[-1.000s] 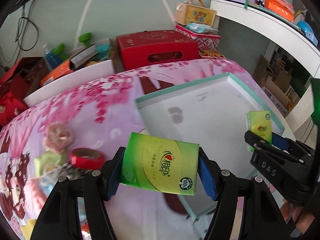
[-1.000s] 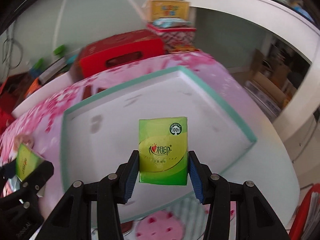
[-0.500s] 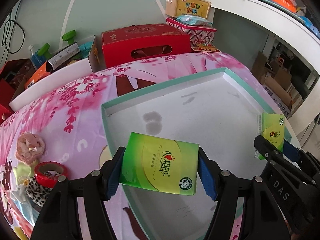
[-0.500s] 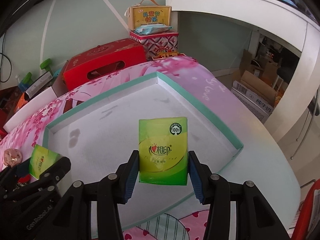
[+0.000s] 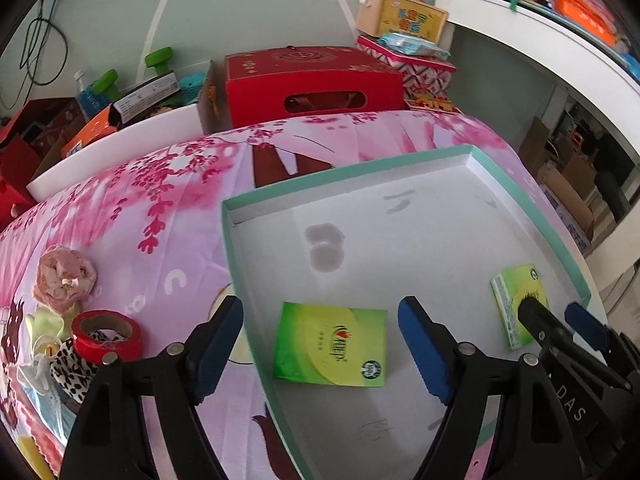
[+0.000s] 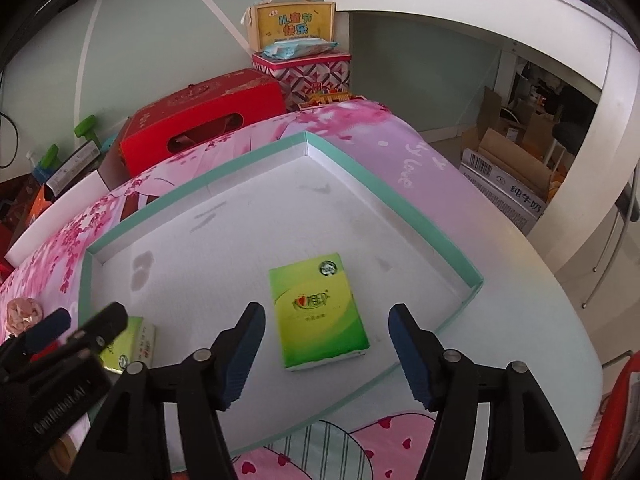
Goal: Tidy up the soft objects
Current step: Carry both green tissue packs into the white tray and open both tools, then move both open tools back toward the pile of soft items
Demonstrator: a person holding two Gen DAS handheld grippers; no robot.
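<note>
Tissue packs lie flat in the teal-rimmed tray [image 5: 420,160]: one tissue pack [image 5: 330,345] near its left edge between the left gripper [image 5: 320,344]'s opening fingers, untouched; the other tissue pack [image 6: 317,310] nearer its right edge, loose between the right gripper [image 6: 326,354]'s opening fingers. The tray rests on a pink floral cloth [image 5: 140,208].

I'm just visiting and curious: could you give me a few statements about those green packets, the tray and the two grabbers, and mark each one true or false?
1. Both green tissue packs lie inside the tray. True: the left pack and the right pack rest on its white floor.
2. The left gripper squeezes its pack. False: its jaws are opening, clear of the pack.
3. The right gripper holds its pack in the air. False: the pack lies flat between opening jaws.
4. A red tape roll sits outside the tray. True.
</note>
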